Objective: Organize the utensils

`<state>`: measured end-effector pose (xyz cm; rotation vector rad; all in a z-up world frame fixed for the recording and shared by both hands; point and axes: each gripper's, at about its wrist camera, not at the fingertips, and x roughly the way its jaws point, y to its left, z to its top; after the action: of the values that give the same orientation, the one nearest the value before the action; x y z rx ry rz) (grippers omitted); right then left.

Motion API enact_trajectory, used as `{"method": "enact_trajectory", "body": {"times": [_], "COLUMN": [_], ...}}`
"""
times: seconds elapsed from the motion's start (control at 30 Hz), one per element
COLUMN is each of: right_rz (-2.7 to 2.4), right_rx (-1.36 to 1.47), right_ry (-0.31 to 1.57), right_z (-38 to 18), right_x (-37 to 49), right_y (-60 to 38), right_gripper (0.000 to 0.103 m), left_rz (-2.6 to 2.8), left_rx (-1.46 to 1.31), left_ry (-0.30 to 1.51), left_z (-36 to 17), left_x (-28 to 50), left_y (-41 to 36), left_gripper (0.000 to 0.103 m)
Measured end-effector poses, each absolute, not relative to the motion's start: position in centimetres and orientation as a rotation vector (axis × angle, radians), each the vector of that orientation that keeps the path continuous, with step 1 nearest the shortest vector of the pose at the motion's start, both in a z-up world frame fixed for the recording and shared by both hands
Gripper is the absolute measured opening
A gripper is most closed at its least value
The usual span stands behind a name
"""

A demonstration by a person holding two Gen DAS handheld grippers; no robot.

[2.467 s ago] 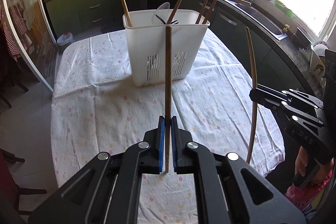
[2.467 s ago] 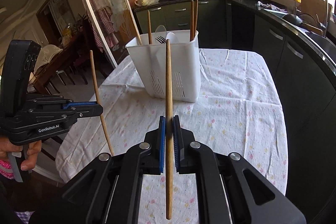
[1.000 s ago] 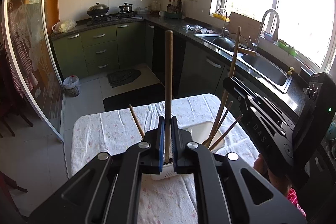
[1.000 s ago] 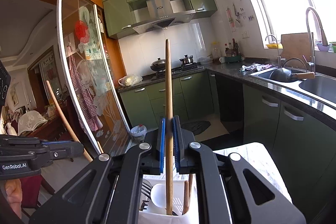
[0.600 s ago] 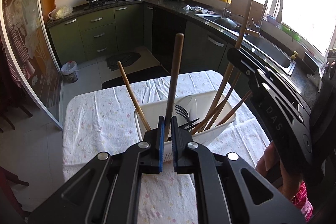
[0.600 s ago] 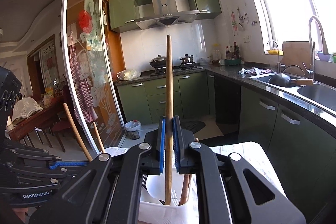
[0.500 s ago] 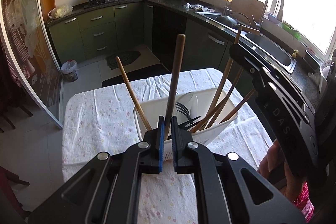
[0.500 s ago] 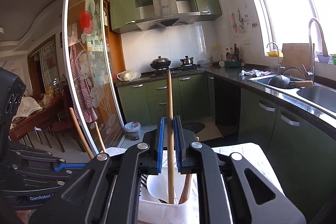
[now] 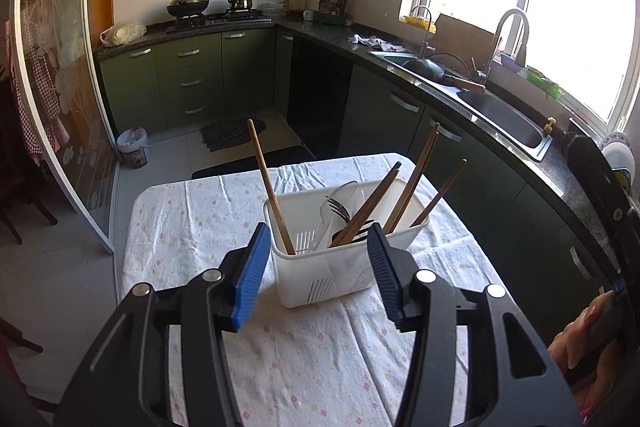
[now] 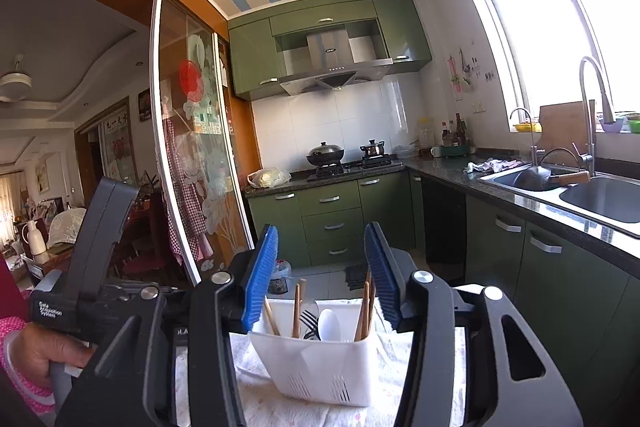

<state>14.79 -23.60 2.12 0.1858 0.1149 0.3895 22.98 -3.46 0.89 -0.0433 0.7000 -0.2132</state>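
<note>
White perforated plastic forms the utensil caddy [image 9: 320, 279], a rectangular bin with slotted vents standing at the centre of the frame on a surface [image 9: 208, 211] draped in wrinkled, flower-dotted cloth. Slim wooden chopsticks [image 9: 269, 187] lean out of it at angles, beside a pale plastic spoon [image 9: 334, 205] and a dark metal fork [image 9: 340, 207]. Ribbed blue pads line the left hand-held gripper [image 9: 316, 265], tilted down toward the caddy, jaws opening with nothing pressed between them. At lower centre of its own view, the right hand-held gripper [image 10: 320, 277] points level, jaws likewise opening and empty. Small writing on the device at lower left there is too blurred to read.
</note>
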Motion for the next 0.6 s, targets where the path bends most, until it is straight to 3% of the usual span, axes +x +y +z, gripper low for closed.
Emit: {"method": "enact_trajectory", "body": {"times": [0.07,0.37,0.5,0.6], "right_rz": [0.376,0.352,0.343,0.349], "right_rx": [0.198,0.157,0.104,0.086], "right_ry": [0.11,0.137,0.149,0.17], "right_z": [1.8,-1.2,-2.5,-3.2], "right_x": [12.7,4.4,0.7,-1.7], "right_y": [-24.5,-27.2,-28.1,-28.8], "right_gripper": [0.056,0.09,0.098,0.098], "left_rz": [-0.205,-0.12,-0.097,-0.073], "left_rx": [-0.04,-0.055,-0.052,-0.031], "left_ry": [0.664,0.477,0.437,0.402], "left_z": [1.0,-0.6,-1.6,-2.0], "left_x": [21.1,11.5,7.7,4.7], "left_y": [-3.4,-3.1,-2.5,-1.8], "left_gripper": [0.055,0.076,0.083,0.09]}}
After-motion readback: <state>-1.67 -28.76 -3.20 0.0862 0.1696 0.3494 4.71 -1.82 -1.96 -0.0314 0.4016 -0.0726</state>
